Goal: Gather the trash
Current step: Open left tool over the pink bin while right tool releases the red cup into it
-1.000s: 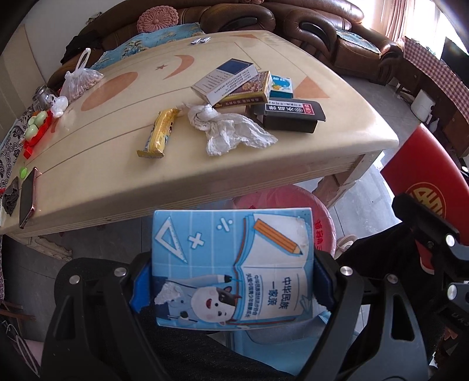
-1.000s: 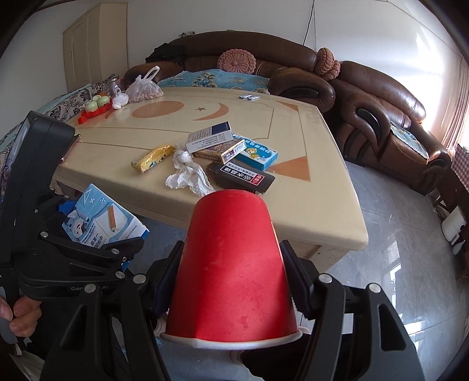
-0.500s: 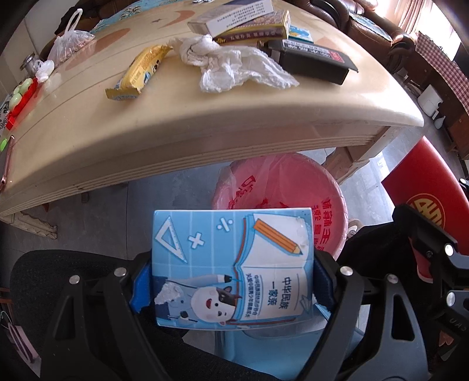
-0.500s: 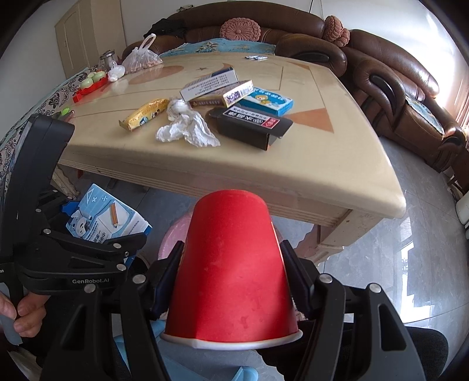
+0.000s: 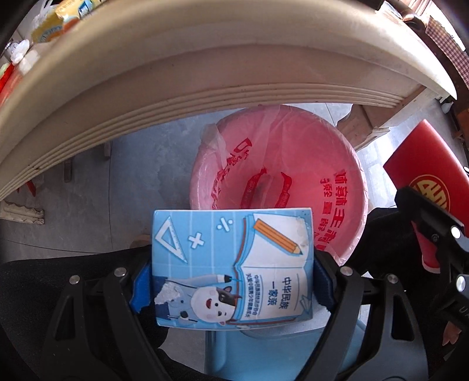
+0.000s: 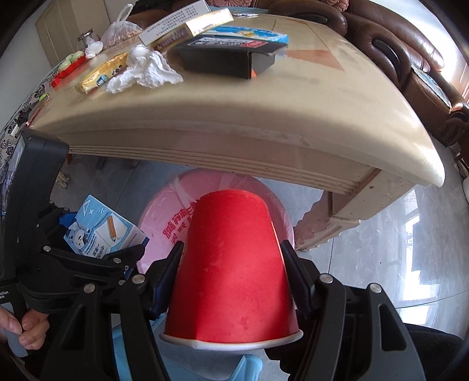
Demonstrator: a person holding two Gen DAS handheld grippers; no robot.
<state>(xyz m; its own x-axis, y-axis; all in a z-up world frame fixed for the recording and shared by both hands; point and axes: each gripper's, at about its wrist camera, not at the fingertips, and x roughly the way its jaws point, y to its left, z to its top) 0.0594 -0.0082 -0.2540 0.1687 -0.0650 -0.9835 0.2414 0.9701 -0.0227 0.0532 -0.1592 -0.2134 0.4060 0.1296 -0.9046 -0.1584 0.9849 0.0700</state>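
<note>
One red cup [image 6: 231, 263], one blue carton [image 5: 231, 266], one pink bin [image 5: 346, 164]; on the tabletop [image 6: 293, 108], four boxes [image 6: 222, 60], one crumpled tissue [image 6: 146, 71], one yellow wrapper [image 6: 102, 71].

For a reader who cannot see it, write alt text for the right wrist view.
The right gripper holds an upturned red paper cup above a pink-lined bin under a beige table. Beside it, the left gripper holds a blue carton.

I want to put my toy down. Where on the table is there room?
The table is bare right of the black box, out to its corner. The left part is crowded: crumpled tissue, yellow wrapper, stacked boxes.
</note>
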